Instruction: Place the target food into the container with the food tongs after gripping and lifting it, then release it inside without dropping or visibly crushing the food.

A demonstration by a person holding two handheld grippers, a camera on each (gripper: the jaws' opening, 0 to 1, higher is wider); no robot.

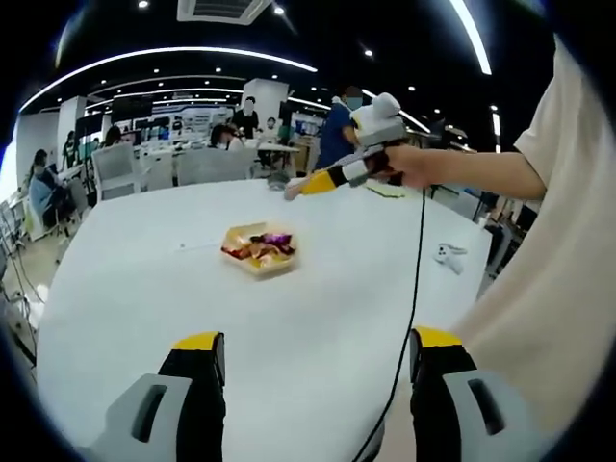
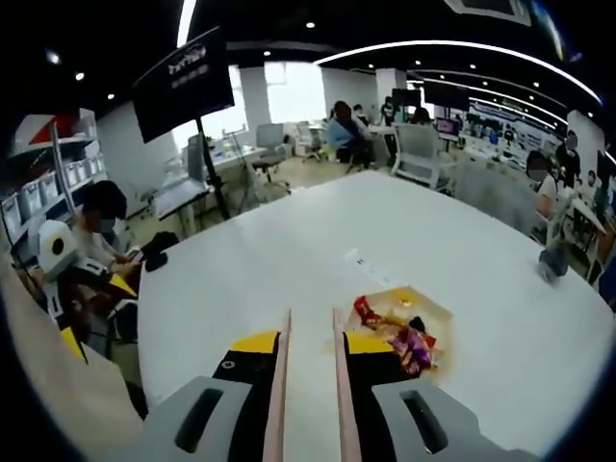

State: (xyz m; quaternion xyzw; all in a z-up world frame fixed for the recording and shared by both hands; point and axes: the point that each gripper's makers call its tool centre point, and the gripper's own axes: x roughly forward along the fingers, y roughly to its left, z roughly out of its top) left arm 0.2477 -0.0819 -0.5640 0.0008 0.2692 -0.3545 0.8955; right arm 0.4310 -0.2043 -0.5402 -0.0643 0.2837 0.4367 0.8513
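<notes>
Two views to go through, and neither one shows me any food lifted yet.

In the left gripper view, my left gripper has its jaws standing wide apart over the white table, with nothing between them. Further out sits the container, a shallow yellowish tray holding mixed food in red, purple and brown; I cannot tell the pieces apart. Above and beyond it the right gripper comes in from the right, held in a hand, with the pale food tongs sticking out of its yellow-tipped jaws, well above the table.

In the right gripper view, the right gripper is clamped on the food tongs, whose two pale arms run up the middle, close together, with bare table between them. The container lies just to the right of the tong tips, the food in it partly hidden by the jaw.

My judgement: the tongs are in hand, but gripping, lifting, placing and releasing are all left. Which piece is the target I cannot say.
</notes>
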